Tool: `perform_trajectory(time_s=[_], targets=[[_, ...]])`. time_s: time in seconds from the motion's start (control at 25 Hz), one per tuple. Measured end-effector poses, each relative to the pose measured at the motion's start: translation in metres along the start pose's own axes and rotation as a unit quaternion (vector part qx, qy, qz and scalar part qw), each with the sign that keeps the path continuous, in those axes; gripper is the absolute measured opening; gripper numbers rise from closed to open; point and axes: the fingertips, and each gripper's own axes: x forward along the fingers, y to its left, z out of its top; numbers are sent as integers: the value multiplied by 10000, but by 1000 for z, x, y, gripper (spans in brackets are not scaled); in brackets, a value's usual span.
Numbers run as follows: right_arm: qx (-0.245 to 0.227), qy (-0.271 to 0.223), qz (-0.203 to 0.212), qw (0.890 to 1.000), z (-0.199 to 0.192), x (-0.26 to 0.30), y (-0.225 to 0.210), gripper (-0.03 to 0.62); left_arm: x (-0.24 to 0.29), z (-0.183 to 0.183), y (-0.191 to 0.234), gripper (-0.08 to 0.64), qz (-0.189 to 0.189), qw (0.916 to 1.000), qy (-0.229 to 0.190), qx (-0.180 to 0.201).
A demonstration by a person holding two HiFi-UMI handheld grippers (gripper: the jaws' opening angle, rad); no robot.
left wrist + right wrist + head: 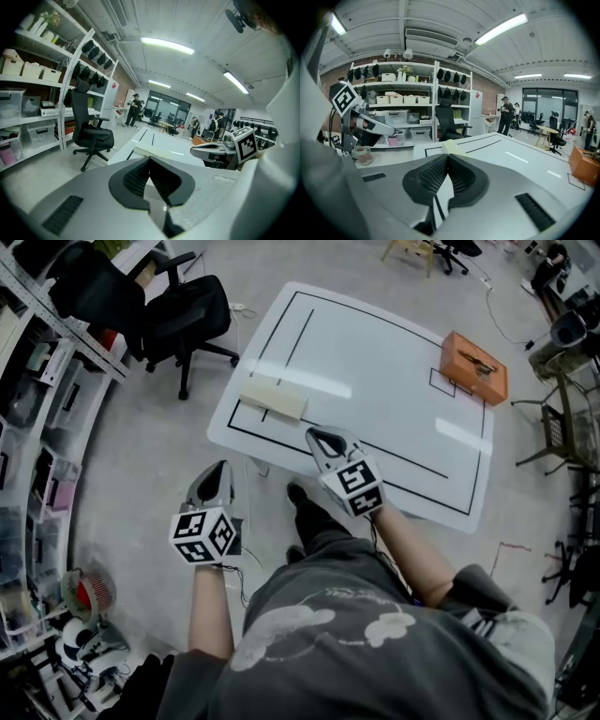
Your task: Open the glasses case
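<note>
Table work has not begun. The left gripper hangs off the near edge and the right gripper just over it, both clenched on nothing. Beyond them the case lies at the near-left corner, untouched and seemingly shut, though it shows small. Opening it remains. An orange box sits far right. A chair and shelves stand left.

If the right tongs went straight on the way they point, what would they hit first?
Probably the case, lying just ahead of the shut right tongs on the table; depth is unclear.
</note>
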Motion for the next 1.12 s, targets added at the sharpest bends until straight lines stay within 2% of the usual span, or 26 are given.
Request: perform_trajectory(time_s=[0.24,0.6,0.72,1.0,1.12], targets=[[99,138,-123,9998,5,36,-32,3,52,11,10,3,-150,9993,299,183],[149,402,36,9991,-1,65,-53,22,123,15,27,3,-126,9950,835,541],[157,513,173,9984,-6,71,-55,65,141,13,33,3,-94,9928,1002,649],[211,719,540,9957,-18,83,-51,266,169,2,36,3,-96,9872,1405,751],[233,784,570,9950,-22,87,-52,301,178,-1,39,3,-86,9856,1509,755]])
